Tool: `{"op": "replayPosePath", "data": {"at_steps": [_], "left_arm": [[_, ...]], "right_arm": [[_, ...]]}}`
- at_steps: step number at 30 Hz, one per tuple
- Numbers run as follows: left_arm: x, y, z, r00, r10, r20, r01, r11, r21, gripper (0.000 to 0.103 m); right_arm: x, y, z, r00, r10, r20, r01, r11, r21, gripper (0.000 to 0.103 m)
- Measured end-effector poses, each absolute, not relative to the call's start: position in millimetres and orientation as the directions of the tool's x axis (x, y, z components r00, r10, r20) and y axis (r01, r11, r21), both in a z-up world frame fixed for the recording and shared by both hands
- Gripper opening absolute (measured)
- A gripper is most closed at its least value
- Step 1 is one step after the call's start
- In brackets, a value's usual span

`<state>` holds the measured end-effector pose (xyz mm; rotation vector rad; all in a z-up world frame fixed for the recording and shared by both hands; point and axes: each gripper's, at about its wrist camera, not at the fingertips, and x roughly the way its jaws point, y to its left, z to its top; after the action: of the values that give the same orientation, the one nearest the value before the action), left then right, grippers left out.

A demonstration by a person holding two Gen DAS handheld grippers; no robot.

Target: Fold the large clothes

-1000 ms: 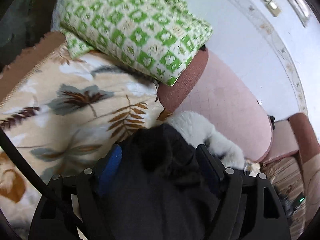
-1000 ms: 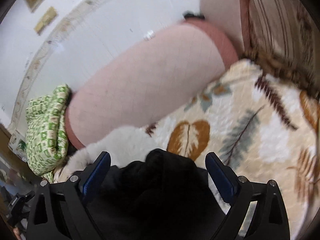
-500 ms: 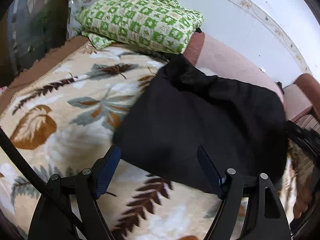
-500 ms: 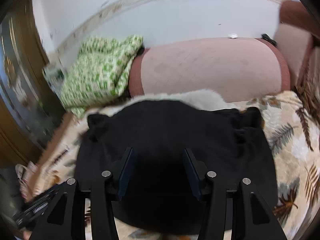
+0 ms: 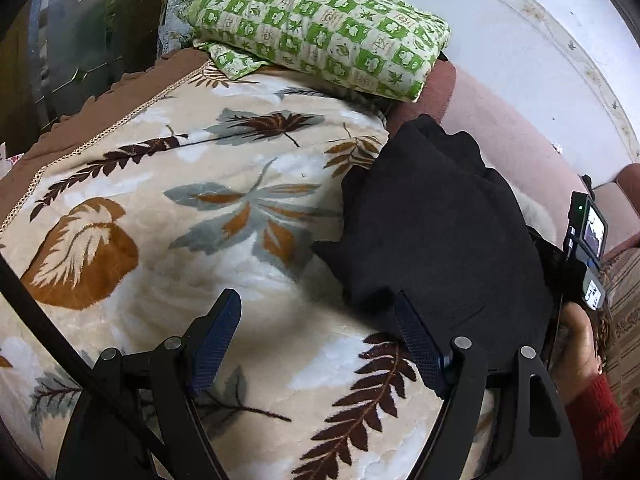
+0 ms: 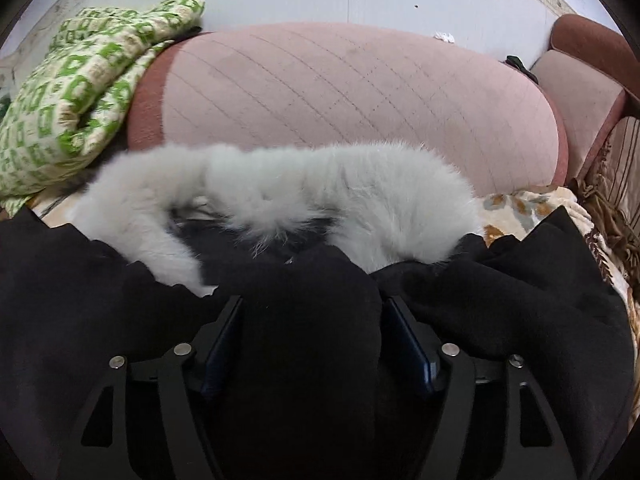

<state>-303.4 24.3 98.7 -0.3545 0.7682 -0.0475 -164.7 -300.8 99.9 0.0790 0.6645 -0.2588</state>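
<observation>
A black coat (image 5: 436, 236) lies folded on the leaf-patterned blanket (image 5: 192, 216), near the pink sofa back. My left gripper (image 5: 316, 332) is open and empty, hovering over the blanket just left of the coat's near edge. In the right wrist view the coat (image 6: 520, 300) fills the lower frame, with its white fur collar (image 6: 288, 196) lying across the far side. My right gripper (image 6: 312, 320) is shut on a bunched fold of the black coat between its blue pads.
A green-and-white checked quilt (image 5: 320, 28) is stacked at the sofa's far left end, also in the right wrist view (image 6: 76, 92). The pink sofa backrest (image 6: 352, 96) runs behind the coat. The other hand and its gripper's camera (image 5: 584, 252) show at the right.
My left gripper let go of the coat, opened and drew back to the left over the blanket. My right gripper moved in and closed on a fold near the fur collar.
</observation>
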Motion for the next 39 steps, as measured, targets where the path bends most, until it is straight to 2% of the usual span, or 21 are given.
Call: {"op": "replayPosePath", "data": {"at_steps": [6, 10, 12, 17, 18, 20, 24, 26, 29, 34, 36, 39], "left_arm": [[-308, 24, 101, 0.724, -0.168, -0.669, -0.079, 0.943, -0.323, 0.078], [-313, 32, 108, 0.743, -0.166, -0.648, -0.089, 0.935, -0.342, 0.078], [-313, 36, 109, 0.746, -0.163, -0.646, -0.097, 0.933, -0.347, 0.078], [-312, 45, 110, 0.745, -0.179, -0.642, -0.107, 0.919, -0.379, 0.078], [-312, 46, 110, 0.745, -0.179, -0.643, -0.111, 0.917, -0.383, 0.078], [-311, 47, 109, 0.741, -0.184, -0.646, -0.113, 0.914, -0.390, 0.078], [-305, 48, 106, 0.726, -0.197, -0.658, -0.113, 0.911, -0.397, 0.078], [-302, 47, 104, 0.721, -0.203, -0.663, -0.107, 0.912, -0.396, 0.078], [-299, 43, 100, 0.712, -0.197, -0.674, -0.106, 0.919, -0.380, 0.078], [-303, 34, 97, 0.706, -0.204, -0.678, -0.086, 0.926, -0.368, 0.078], [-307, 29, 99, 0.714, -0.189, -0.674, -0.080, 0.934, -0.348, 0.078], [-309, 21, 99, 0.720, -0.173, -0.672, -0.072, 0.945, -0.319, 0.078]], "right_arm": [[-176, -289, 127, 0.726, -0.238, -0.645, 0.259, 0.964, -0.064, 0.078], [-221, -272, 170, 0.817, -0.159, -0.554, 0.220, 0.975, 0.044, 0.078], [-238, -254, 183, 0.849, -0.073, -0.524, 0.146, 0.984, 0.099, 0.078], [-231, -190, 172, 0.834, 0.078, -0.546, -0.024, 0.994, 0.106, 0.074], [-219, -173, 162, 0.820, 0.073, -0.568, -0.040, 0.997, 0.070, 0.070], [-195, -147, 143, 0.795, 0.026, -0.606, -0.035, 0.999, -0.002, 0.069], [-144, -130, 115, 0.777, -0.116, -0.619, 0.033, 0.989, -0.144, 0.080], [-132, -139, 111, 0.762, -0.117, -0.637, 0.051, 0.991, -0.121, 0.085], [-136, -147, 122, 0.749, -0.083, -0.657, 0.038, 0.996, -0.083, 0.085], [-211, -184, 174, 0.841, 0.015, -0.541, 0.000, 1.000, 0.028, 0.085], [-240, -212, 184, 0.860, -0.021, -0.510, 0.031, 0.999, 0.011, 0.085], [-263, -262, 180, 0.849, -0.093, -0.520, 0.106, 0.994, -0.005, 0.085]]}}
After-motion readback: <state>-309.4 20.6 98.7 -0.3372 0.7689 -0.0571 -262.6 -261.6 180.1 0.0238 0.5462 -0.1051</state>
